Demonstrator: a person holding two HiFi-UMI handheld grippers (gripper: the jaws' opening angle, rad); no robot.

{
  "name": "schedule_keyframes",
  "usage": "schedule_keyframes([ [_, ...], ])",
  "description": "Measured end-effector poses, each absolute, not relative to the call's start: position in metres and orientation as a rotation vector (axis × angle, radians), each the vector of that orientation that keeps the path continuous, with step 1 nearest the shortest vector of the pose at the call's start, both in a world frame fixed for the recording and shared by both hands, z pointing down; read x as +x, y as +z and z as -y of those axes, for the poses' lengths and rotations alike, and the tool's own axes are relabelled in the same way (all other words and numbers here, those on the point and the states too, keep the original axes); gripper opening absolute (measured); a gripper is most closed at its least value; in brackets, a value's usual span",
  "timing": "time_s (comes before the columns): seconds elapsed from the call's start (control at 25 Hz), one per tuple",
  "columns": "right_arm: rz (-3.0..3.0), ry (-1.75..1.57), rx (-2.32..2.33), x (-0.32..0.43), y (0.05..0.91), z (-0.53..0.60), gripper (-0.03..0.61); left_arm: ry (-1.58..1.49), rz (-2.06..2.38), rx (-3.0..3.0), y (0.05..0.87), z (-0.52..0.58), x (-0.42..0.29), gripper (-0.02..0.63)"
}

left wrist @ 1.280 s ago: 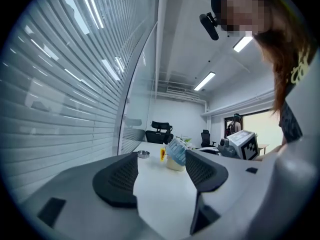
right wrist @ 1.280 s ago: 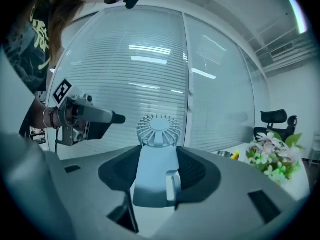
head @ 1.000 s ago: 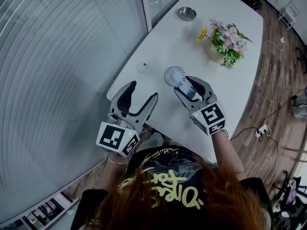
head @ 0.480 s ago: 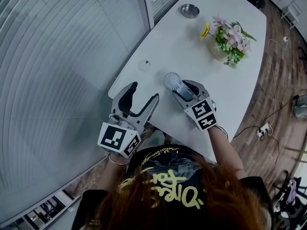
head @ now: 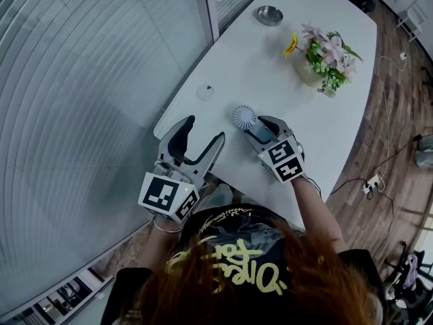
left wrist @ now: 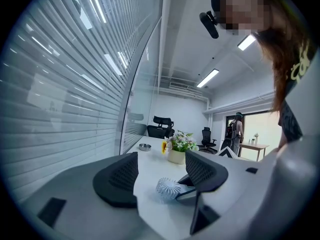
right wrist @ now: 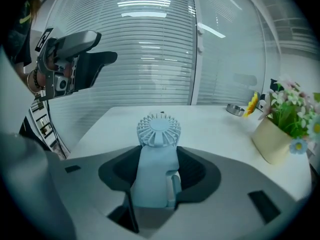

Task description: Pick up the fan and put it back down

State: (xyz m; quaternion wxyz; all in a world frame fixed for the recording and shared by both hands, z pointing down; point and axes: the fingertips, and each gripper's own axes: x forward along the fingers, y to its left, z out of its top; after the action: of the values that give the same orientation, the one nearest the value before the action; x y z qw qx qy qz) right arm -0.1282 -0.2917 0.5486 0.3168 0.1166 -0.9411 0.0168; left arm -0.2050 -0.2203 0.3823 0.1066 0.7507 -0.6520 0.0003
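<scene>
A small pale-blue hand fan point(head: 244, 116) has its round grille head pointing away from me, low over the white table point(head: 284, 93). My right gripper point(head: 262, 127) is shut on its handle. In the right gripper view the fan point(right wrist: 159, 129) sits with its handle pressed between both pads of the right gripper point(right wrist: 159, 166). Whether the fan touches the tabletop I cannot tell. My left gripper point(head: 203, 128) hovers open by the table's near left edge, with nothing between its fingers. In the left gripper view the fan point(left wrist: 167, 188) shows beyond the open left gripper point(left wrist: 160, 171).
A cream pot of flowers point(head: 318, 59) stands at the back right of the table, a metal bowl point(head: 268, 15) at the far end, and a small white disc point(head: 206, 92) near the left edge. A glass wall with blinds runs along the left. Cables lie on the wooden floor point(head: 379, 175).
My right gripper has sunk toward the table with the fan and tipped further downward. The left gripper has stayed where it was.
</scene>
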Motion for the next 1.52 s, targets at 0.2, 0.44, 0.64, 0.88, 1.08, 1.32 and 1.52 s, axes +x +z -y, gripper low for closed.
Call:
schedule_keyframes([
  [0.2, 2.452, 0.055, 0.293, -0.128, 0.555, 0.287, 0.218, -0.022, 1.904, 2.217, 0.380, 0.222, -0.203, 0.287],
  [0.44, 2.420, 0.035, 0.296, -0.130, 0.560, 0.285, 0.218, -0.012, 1.897, 2.229, 0.379, 0.224, -0.203, 0.287],
  [0.64, 2.399, 0.051, 0.290, -0.130, 0.562, 0.285, 0.218, -0.014, 1.886, 2.236, 0.379, 0.224, -0.202, 0.287],
  [0.88, 2.389, 0.076, 0.310, -0.130, 0.562, 0.286, 0.218, -0.025, 1.881, 2.243, 0.378, 0.225, -0.202, 0.287],
  [1.08, 2.393, 0.069, 0.338, -0.129, 0.562, 0.285, 0.218, -0.036, 1.878, 2.252, 0.376, 0.223, -0.198, 0.287],
  [1.32, 2.396, 0.061, 0.348, -0.126, 0.554, 0.283, 0.221, -0.034, 1.881, 2.262, 0.372, 0.222, -0.196, 0.287],
  [1.52, 2.475, 0.070, 0.395, -0.122, 0.524, 0.283, 0.224, -0.037, 1.889, 2.273, 0.368, 0.220, -0.195, 0.287],
])
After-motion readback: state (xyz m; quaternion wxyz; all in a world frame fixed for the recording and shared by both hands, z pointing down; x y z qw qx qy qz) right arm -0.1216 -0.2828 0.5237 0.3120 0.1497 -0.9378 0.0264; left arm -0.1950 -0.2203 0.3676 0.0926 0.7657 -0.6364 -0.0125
